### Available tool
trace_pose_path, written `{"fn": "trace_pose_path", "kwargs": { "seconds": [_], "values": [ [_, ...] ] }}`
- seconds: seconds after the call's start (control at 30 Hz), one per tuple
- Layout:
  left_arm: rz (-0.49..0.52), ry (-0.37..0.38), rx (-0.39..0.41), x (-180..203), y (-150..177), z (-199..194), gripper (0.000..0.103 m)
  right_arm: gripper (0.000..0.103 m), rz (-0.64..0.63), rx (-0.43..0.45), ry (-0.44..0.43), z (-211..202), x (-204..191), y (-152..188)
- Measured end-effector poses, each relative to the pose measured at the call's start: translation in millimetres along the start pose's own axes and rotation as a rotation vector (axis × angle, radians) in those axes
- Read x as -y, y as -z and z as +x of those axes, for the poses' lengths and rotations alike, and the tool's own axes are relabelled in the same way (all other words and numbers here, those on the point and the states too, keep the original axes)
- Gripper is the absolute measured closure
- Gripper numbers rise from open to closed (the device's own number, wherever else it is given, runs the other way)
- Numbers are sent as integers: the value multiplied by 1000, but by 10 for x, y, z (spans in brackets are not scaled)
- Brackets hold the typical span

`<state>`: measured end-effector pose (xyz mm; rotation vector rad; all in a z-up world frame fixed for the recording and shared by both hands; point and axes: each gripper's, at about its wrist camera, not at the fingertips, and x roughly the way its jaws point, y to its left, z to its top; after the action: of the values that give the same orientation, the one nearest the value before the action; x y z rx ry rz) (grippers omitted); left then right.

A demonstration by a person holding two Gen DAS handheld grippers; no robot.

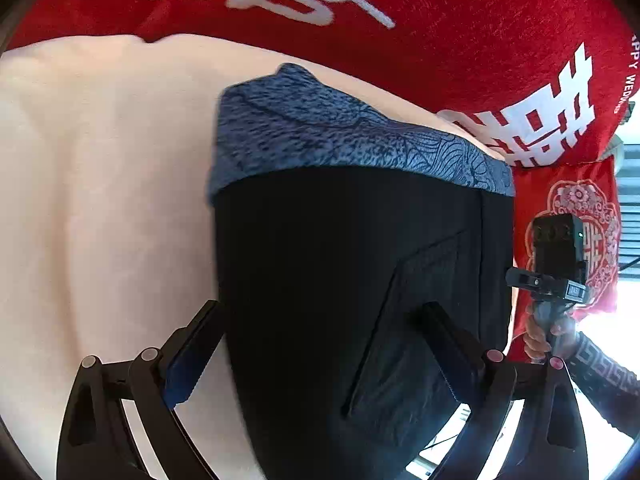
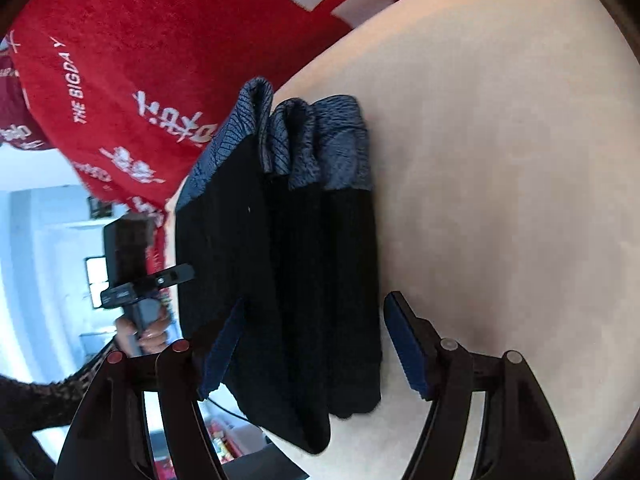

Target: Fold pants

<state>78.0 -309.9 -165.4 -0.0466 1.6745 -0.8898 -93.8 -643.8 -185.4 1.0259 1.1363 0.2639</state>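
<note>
Black pants (image 1: 340,280) with a blue patterned band (image 1: 320,140) lie folded in several layers on a cream cloth (image 1: 100,200). In the right wrist view the pants (image 2: 280,272) show as stacked folds, with the blue band (image 2: 304,140) at the far end. My left gripper (image 1: 320,352) is open, its fingers straddling the near end of the pants. My right gripper (image 2: 316,344) is open too, its fingers either side of the stack's near end. Each gripper shows in the other's view: the right one (image 1: 556,264), the left one (image 2: 136,276).
A red cloth with white lettering (image 1: 400,20) lies beyond the cream cloth; it also shows in the right wrist view (image 2: 140,60). The cream cloth (image 2: 500,160) stretches wide to the right of the pants. A bright room shows past the surface's edge (image 2: 40,240).
</note>
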Motion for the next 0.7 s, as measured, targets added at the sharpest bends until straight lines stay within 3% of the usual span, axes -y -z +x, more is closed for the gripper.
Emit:
{"fn": "trace_pose_path", "kwargs": {
  "seconds": [0.13, 0.23, 0.33, 0.47, 0.7],
  "values": [
    [52, -35, 33, 104, -47, 60, 3, 27, 8, -12, -67, 95, 38, -127],
    [51, -69, 61, 142, -63, 81, 3, 28, 42, -16, -65, 126, 52, -139],
    [40, -85, 105, 231, -46, 54, 16, 40, 46, -13, -8, 130, -10, -104],
    [29, -119, 147, 330, 9, -75, 31, 56, 76, 10, -43, 73, -58, -40],
    [30, -164, 176, 617, 257, -345, 34, 59, 75, -9, -110, -21, -204, 141]
  ]
}}
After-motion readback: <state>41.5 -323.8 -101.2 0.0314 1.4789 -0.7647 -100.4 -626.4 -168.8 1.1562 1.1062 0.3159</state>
